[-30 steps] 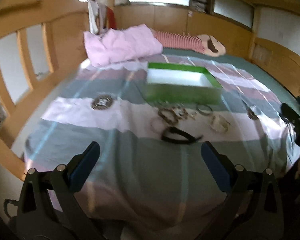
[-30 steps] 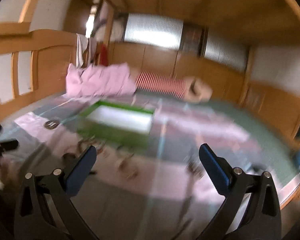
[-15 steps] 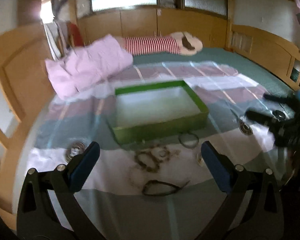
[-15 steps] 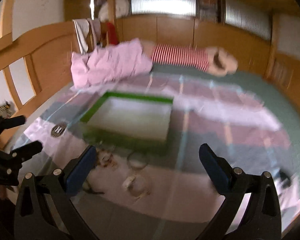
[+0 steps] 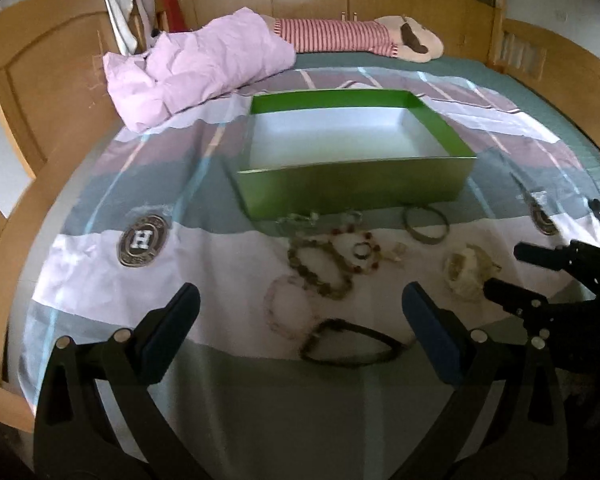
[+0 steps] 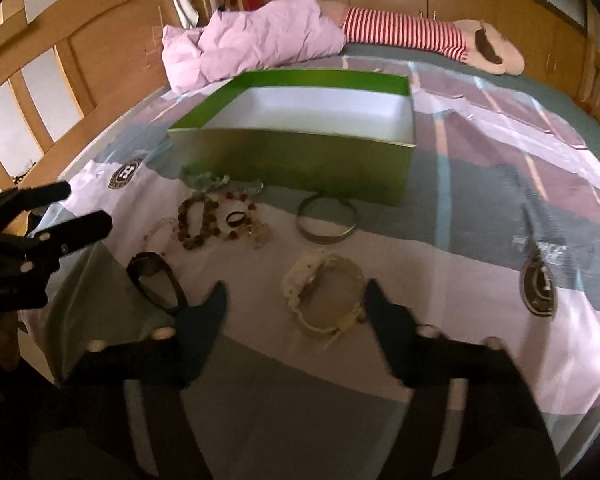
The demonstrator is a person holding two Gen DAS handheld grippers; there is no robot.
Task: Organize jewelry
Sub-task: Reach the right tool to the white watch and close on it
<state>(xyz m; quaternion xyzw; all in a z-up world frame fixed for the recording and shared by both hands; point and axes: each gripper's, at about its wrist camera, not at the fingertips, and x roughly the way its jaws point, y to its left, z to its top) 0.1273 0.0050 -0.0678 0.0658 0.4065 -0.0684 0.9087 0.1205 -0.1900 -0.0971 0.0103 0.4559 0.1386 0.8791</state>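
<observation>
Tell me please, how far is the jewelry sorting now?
Nothing looks done: the green box is empty. In hand: the right claw is open, its fingers on either side of the cream bracelet but not closed on it. The left claw is open near the dark bracelet. Left: the metal bangle, the bead bracelets and the rest still lie on the bed.

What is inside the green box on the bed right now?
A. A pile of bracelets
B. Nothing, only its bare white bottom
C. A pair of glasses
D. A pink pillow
B. Both views show the green box with only its bare white bottom, while the bracelets lie on the bedspread in front of it.
</observation>
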